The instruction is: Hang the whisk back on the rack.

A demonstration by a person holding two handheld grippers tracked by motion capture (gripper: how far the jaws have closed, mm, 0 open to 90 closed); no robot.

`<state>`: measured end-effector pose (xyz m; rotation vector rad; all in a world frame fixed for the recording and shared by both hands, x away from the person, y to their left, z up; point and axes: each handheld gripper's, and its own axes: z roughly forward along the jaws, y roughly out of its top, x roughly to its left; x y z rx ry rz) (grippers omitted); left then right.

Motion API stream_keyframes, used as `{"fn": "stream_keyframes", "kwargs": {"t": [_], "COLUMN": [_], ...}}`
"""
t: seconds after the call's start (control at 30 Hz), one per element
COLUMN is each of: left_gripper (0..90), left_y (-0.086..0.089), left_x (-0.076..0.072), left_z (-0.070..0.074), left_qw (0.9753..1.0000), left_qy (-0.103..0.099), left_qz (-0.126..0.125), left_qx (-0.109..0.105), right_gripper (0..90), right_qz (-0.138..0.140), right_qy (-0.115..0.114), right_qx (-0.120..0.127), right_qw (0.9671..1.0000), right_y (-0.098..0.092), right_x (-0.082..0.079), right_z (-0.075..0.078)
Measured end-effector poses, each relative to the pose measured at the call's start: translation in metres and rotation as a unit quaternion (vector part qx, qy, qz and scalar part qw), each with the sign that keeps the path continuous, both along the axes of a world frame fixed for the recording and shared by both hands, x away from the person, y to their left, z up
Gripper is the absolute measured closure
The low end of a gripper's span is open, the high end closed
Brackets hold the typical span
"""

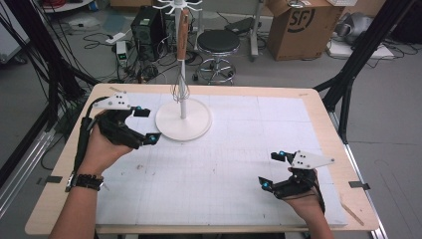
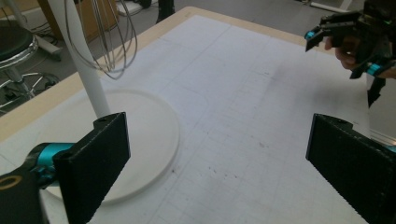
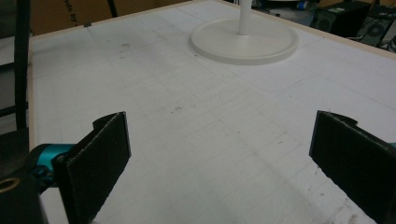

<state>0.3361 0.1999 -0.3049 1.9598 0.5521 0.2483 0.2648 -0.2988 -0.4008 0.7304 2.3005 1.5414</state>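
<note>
- The left gripper (image 1: 146, 125) is spread wide and holds nothing; the whisk (image 1: 181, 74) hangs on the white stand (image 1: 183, 122) just ahead of it.
- The right gripper (image 1: 271, 170) is also spread, well apart from the stand.
- I judge the whisk is not yet grasped; all work is left.

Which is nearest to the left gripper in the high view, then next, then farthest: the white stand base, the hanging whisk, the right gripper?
From the left gripper:
1. White stand base, just to its right on the mat.
2. Whisk, hanging on the stand pole, behind the base.
3. Right gripper, far across at the table's near right.
</note>
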Motion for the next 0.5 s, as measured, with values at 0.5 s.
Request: {"fn": "stream_keyframes", "kwargs": {"t": [0.5], "left_gripper": [2.8], "left_y": [0.006], "left_x": [-0.03], "left_z": [-0.033], "left_qw": [0.9995], "left_qy": [0.01], "left_qz": [-0.015], "left_qx": [-0.024], "right_gripper": [4.0], "right_qz": [-0.001], "right_qy": [0.002], "right_qx": [-0.007], "right_qw": [1.0], "right_y": [0.003], "right_x": [0.001], "right_z": [-0.001]}}
